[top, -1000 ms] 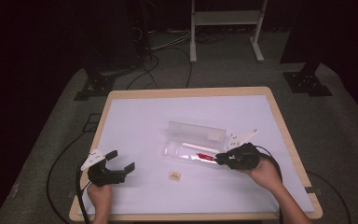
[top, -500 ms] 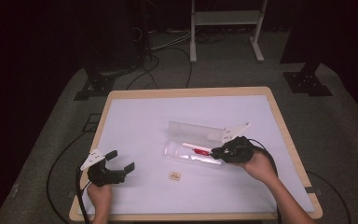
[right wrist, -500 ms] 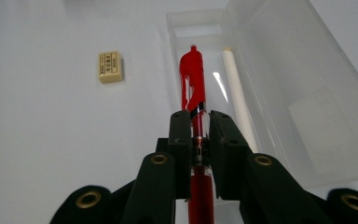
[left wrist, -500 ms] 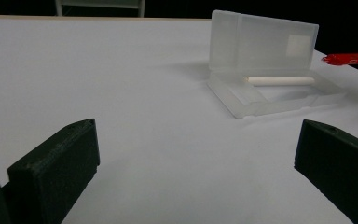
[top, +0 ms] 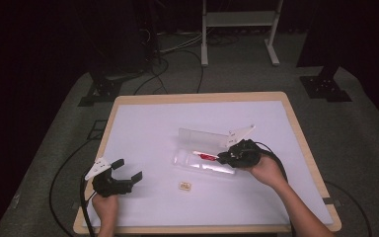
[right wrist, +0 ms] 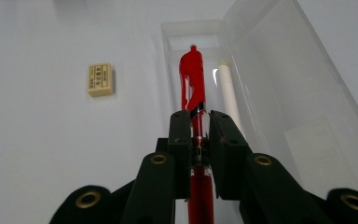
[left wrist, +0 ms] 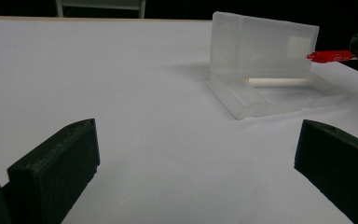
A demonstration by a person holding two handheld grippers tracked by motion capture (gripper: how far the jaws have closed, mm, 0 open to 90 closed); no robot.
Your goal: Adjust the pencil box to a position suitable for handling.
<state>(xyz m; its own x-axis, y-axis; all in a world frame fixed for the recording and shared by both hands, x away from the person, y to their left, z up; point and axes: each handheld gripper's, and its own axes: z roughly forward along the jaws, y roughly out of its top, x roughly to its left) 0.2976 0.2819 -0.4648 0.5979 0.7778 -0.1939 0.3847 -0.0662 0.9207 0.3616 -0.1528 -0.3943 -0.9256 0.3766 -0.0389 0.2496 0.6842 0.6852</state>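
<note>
In the high view, the right gripper [top: 223, 158] was seen at the near side of an open clear case [top: 203, 159] in the middle of the tabletop [top: 143, 123], with a red pen [top: 207, 157] clamped between its fingers and carried over the case's tray. The left gripper [top: 128, 170] was held near the front left corner, well apart from the case, its fingers spread wide on nothing. A small eraser [top: 185, 186] lay just in front of the case.

In the left gripper view, the case's lid [left wrist: 263, 44] was shown standing upright behind the tray, and a white stick [left wrist: 279, 81] lay in the tray along the lid's foot.

In the right gripper view, the pen was seen gripped around its barrel and aligned lengthwise with the tray, just beside the white stick. The step was judged to be laying the pen in; it would be done best with the pen kept parallel to the tray walls, lowered flat beside the stick, and released only once supported.

Counted: one case, one red pen, one white stick, one eraser, two grippers.
</note>
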